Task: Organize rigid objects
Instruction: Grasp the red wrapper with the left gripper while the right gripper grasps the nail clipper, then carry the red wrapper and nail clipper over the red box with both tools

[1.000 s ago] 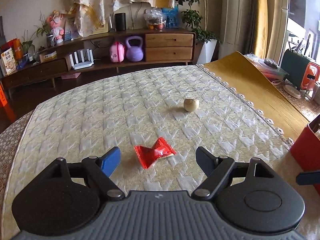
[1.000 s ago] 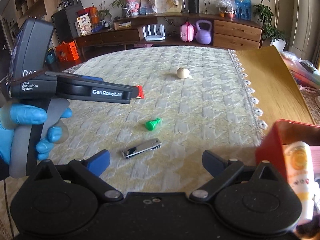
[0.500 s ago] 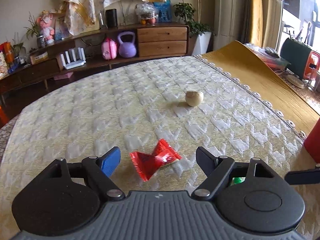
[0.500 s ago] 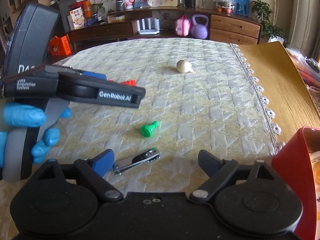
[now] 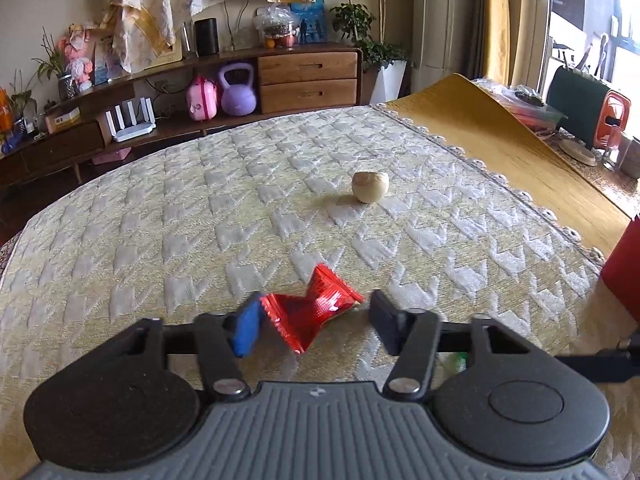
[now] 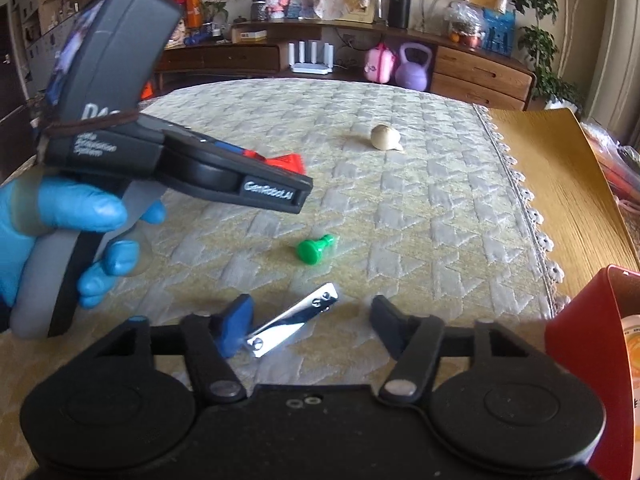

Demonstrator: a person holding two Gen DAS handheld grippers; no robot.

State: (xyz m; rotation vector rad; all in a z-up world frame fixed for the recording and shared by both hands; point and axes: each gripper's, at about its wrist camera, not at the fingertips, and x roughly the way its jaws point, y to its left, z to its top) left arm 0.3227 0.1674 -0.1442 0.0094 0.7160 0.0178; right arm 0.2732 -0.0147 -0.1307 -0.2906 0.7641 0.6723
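Observation:
A red foil wrapper (image 5: 310, 312) lies on the quilted cloth between the fingers of my left gripper (image 5: 314, 326). The jaws stand close on each side of it; the blue pad touches its left end, the right finger is a hair off. A silver nail clipper (image 6: 294, 320) lies between the open fingers of my right gripper (image 6: 310, 328), touching the blue left pad. A green peg (image 6: 314, 248) lies just beyond it. A beige round object (image 5: 370, 187) sits further out, also in the right wrist view (image 6: 385, 137).
A red box (image 6: 588, 340) stands at the right table edge, also in the left wrist view (image 5: 626, 268). The left gripper body (image 6: 160, 156) and a blue-gloved hand (image 6: 60, 216) fill the left of the right wrist view. A wood mat (image 5: 500, 140) lies right of the cloth.
Both grippers moved forward and down. The left fingers narrowed around the red wrapper. The right fingers narrowed and now straddle the nail clipper.

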